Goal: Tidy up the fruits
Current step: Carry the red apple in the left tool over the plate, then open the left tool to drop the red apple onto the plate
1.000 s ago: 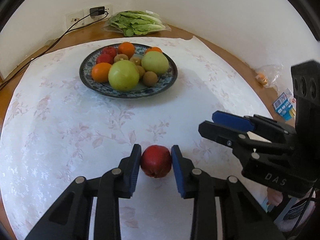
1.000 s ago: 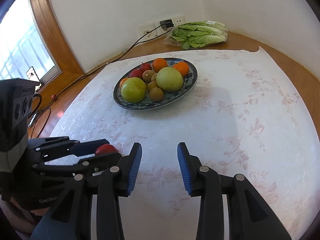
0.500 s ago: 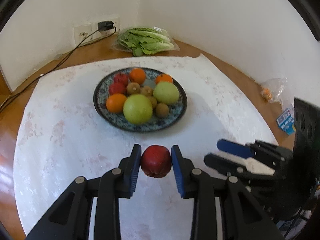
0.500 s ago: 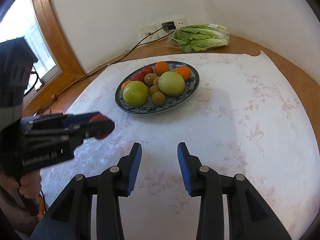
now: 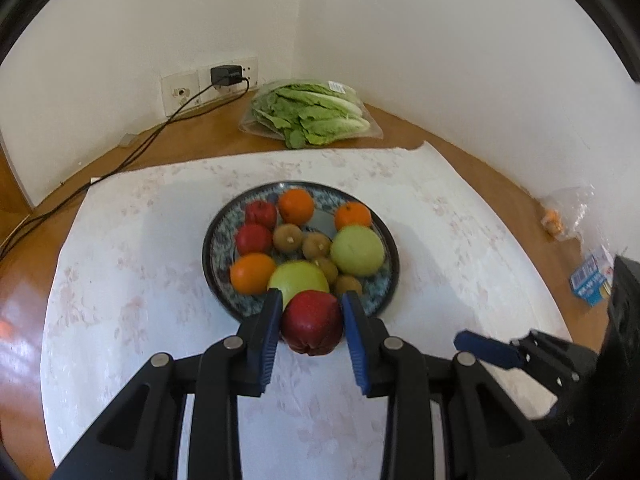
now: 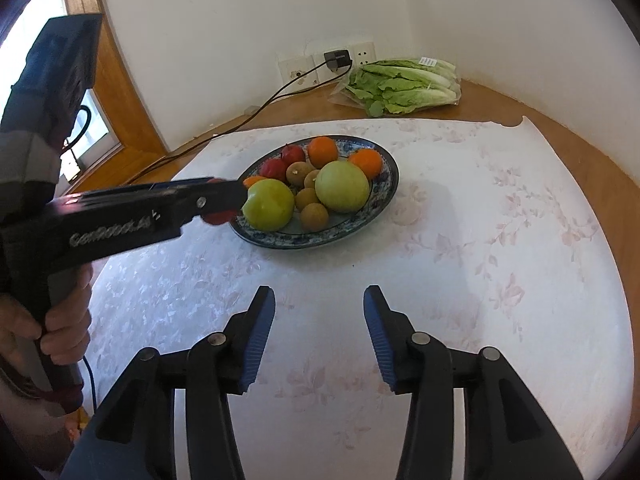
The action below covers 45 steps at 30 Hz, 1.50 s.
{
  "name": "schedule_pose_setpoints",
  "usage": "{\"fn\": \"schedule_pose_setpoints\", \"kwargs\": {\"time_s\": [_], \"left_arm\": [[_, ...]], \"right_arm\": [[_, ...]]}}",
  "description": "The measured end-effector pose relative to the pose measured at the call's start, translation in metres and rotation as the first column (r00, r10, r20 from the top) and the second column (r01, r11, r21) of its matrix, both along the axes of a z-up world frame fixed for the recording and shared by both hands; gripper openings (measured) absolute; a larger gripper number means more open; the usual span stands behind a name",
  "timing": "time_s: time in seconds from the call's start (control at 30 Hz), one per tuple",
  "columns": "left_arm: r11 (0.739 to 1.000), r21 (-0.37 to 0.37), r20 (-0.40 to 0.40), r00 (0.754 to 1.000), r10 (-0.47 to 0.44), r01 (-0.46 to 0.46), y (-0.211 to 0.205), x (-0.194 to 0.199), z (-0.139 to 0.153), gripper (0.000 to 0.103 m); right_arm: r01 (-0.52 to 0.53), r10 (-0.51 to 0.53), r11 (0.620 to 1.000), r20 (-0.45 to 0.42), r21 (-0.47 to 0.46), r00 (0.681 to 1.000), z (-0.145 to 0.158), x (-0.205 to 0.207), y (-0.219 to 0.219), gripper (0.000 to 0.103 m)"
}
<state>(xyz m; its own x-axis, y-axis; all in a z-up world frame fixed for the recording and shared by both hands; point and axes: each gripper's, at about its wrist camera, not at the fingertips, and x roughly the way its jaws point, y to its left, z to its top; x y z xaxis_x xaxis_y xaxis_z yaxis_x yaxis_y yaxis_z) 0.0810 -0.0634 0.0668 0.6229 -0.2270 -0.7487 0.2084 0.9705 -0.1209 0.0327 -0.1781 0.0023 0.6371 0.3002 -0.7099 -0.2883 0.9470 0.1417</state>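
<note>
My left gripper (image 5: 312,320) is shut on a red apple (image 5: 313,327) and holds it in the air at the near rim of the blue patterned plate (image 5: 390,246). The plate holds two green apples (image 5: 357,251), oranges, red apples and kiwis. In the right wrist view the left gripper (image 6: 224,200) reaches in from the left, with the red apple (image 6: 218,217) partly hidden, beside the plate (image 6: 384,162). My right gripper (image 6: 318,334) is open and empty over the white tablecloth, well short of the plate.
A bag of lettuce (image 5: 310,114) lies at the back by the wall sockets, with a black cable (image 5: 132,152) running left. A plastic bag (image 5: 566,214) and a small carton (image 5: 592,280) sit at the right table edge. A window is at far left (image 6: 94,118).
My left gripper has lifted the red apple off the cloth and carried it forward to the plate's near rim. The right gripper has stayed open and nearly still.
</note>
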Motion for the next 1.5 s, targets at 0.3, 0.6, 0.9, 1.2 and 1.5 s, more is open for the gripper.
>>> {"fn": "schedule_pose_setpoints", "kwargs": {"time_s": [0.3,0.6,0.9,1.2,1.5], "left_arm": [[0.998,0.01,0.034,0.998,0.055,-0.055,-0.002,0.032,-0.005,0.032],[0.997,0.018,0.027,0.997,0.075,-0.076,-0.006,0.058,-0.01,0.032],[0.997,0.024,-0.001,0.997,0.072,-0.072,-0.003,0.064,-0.02,0.036],[0.997,0.045,0.025,0.998,0.065,-0.066,0.0,0.041,-0.004,0.078],[0.983,0.121,0.004,0.99,0.141,-0.141,0.016,0.012,-0.005,0.091]], "right_arm": [[0.023,-0.023,1.0,-0.007,-0.014,1.0,-0.003,0.018,0.004,0.05],[0.026,-0.026,1.0,-0.015,-0.011,1.0,-0.008,0.021,0.002,0.05],[0.03,-0.03,0.999,-0.014,-0.011,0.999,-0.009,0.023,0.001,0.05],[0.027,-0.027,0.999,0.001,-0.018,1.0,-0.007,0.024,0.001,0.061],[0.036,-0.033,0.998,0.049,-0.047,0.998,-0.001,0.024,0.005,0.09]]}}
